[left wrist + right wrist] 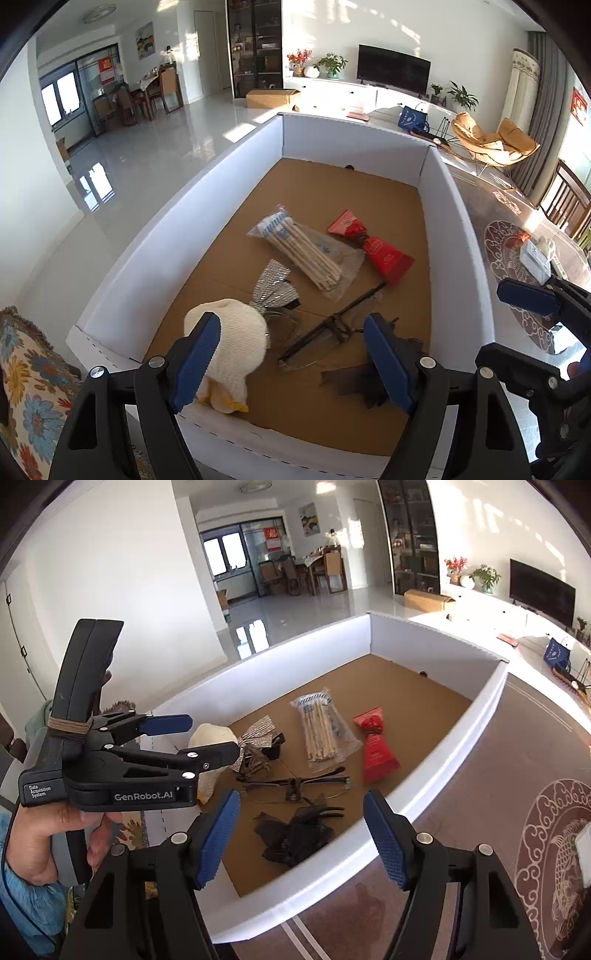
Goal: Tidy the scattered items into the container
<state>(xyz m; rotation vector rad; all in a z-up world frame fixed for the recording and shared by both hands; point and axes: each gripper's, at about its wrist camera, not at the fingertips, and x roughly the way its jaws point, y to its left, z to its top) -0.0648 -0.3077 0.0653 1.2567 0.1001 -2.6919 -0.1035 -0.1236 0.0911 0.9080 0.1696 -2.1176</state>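
Observation:
A white-walled box (177, 236) with a brown cardboard floor holds the items. A white foam-net bundle (232, 339) lies in its near left corner, partly behind my left finger. Beside it lie a silver foil pack (273, 284), a clear bag of wooden sticks (306, 251), a red packet (376, 247), spectacles (332, 328) and a black mesh pouch (362, 380). My left gripper (291, 321) hangs open over the box, its pads pressing nothing. My right gripper (301, 799) is open too, above the pouch (295, 834) near the box's front wall (332, 864).
The box stands on a brown patterned tablecloth (480, 775). A small white carton (535, 258) sits on the table to the right. A floral cushion (29, 387) lies left of the box. A person's hand (55, 834) holds the left gripper (213, 737).

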